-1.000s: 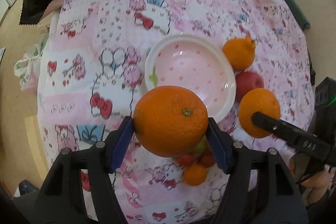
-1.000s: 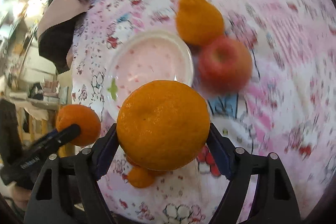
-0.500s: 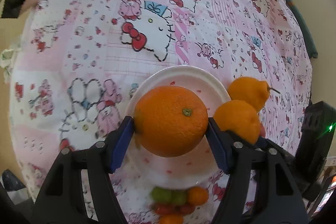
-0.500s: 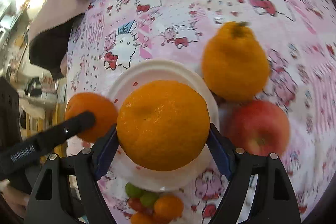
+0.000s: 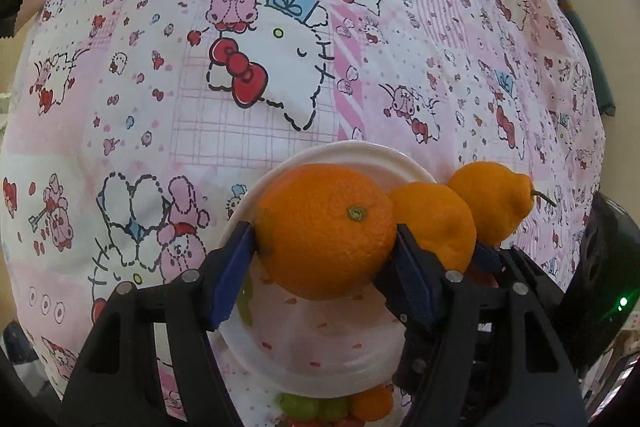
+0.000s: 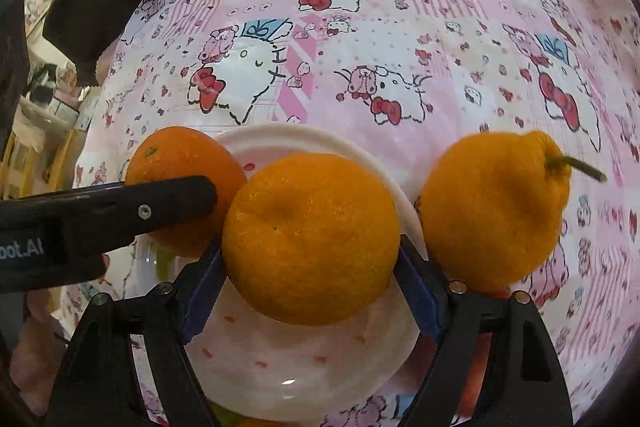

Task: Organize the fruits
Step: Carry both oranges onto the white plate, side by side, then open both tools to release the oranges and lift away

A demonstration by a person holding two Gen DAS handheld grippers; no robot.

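Two oranges hang side by side over the white bowl [image 5: 320, 367]: the stem-scarred orange [image 5: 326, 229] clamped in the left tongs [image 5: 320, 267], the paler orange [image 6: 310, 237] clamped in the right tongs [image 6: 312, 291]. A knobbed citrus [image 6: 496, 207] sits just beside the bowl on the pink-clothed counter [image 6: 400, 27].

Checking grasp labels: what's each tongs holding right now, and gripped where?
Left tongs: an orange, pads on its opposite sides, stem scar facing the camera. Right tongs: a second orange, also clamped across its sides. Both hang over the plate.
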